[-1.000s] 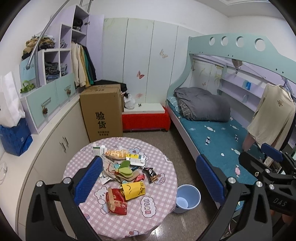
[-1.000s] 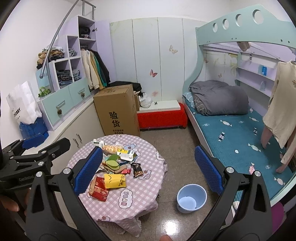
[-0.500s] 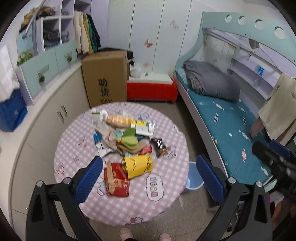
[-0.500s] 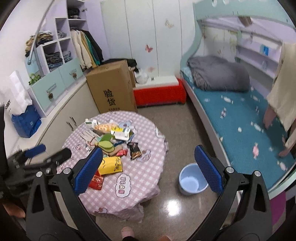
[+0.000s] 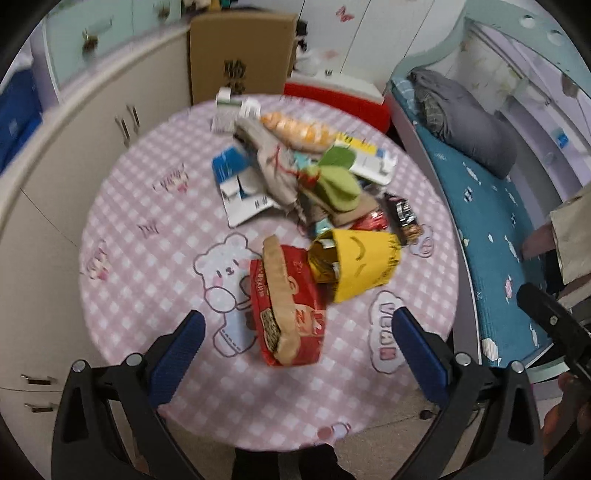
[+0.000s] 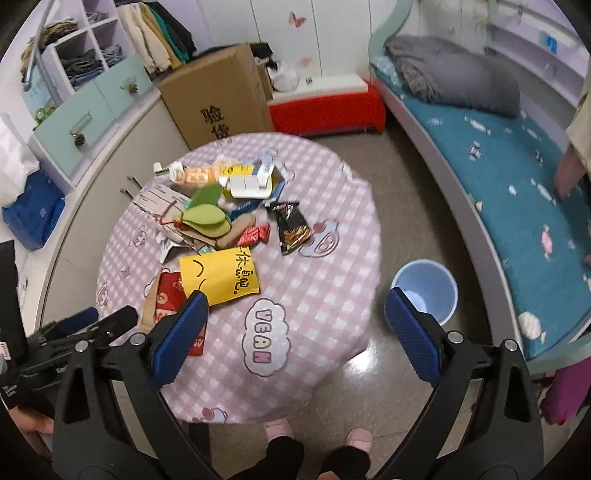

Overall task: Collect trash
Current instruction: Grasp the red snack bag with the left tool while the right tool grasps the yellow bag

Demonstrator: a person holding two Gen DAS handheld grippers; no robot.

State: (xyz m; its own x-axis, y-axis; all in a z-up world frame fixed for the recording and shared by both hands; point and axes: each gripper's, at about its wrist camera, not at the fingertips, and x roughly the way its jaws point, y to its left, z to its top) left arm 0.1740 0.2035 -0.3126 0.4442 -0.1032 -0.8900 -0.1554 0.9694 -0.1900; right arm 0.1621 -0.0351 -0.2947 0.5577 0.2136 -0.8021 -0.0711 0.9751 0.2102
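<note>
Both blue-padded grippers, left (image 5: 297, 354) and right (image 6: 293, 334), hang wide open and empty above the round pink-checked table (image 5: 155, 236), where a flat red snack packet (image 5: 290, 314) lies lengthwise toward the left tool, touching a yellow bag (image 5: 354, 264).

place: a home bedroom | signs: bunk bed (image 6: 498, 155) with a grey blanket (image 6: 454, 79), clothes on shelves (image 6: 81, 62), butterfly stickers (image 6: 297, 19) on the wall
</note>
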